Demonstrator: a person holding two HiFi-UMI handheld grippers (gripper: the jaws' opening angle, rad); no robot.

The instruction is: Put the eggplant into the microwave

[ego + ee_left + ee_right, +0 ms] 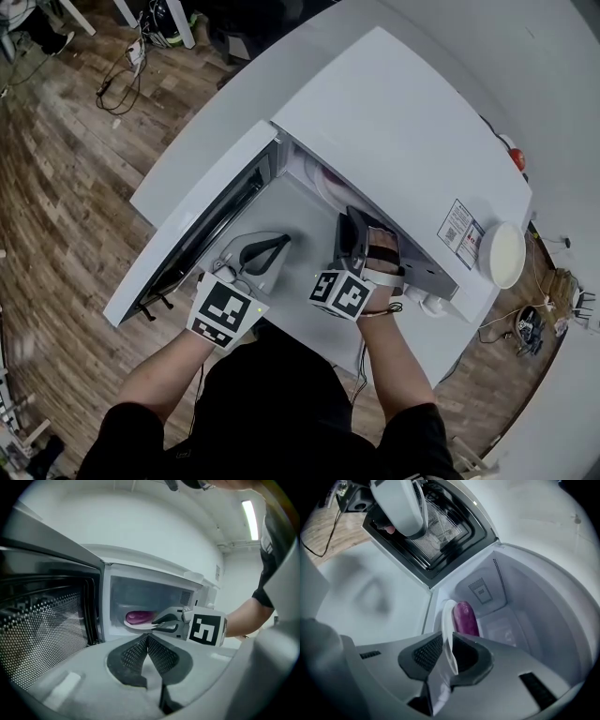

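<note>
The right gripper (447, 635) is seen reaching, tilted downward, into the open microwave (525, 602). Its jaws are set somewhat apart, and the rim of a white plate (447, 616) stands edgewise between them. No firm press of the pads on that rim can be made out. Just beyond the jaw tips, the purple eggplant (465, 618) is found lying on that plate, inside the cavity.

The left gripper (147, 638) is held outside the microwave, above the white table (309, 225) in front of the opening and to the left of the right gripper. Its jaws are pressed together at the tips, and nothing is caught between them. Ahead of these tips and slightly to their left, the eggplant is shown low in the cavity on the plate. The right gripper's fingers (165, 617) are seen above and below the near edge of the plate. The marker cube (208, 629) of the right gripper is seen ahead and to the right of the left gripper.

The microwave door (47, 620) is swung fully open and fills the space to the left of the left gripper, its perforated window turned toward that gripper. In the head view the two grippers are seen side by side before the opening, with only the right one inside.
</note>
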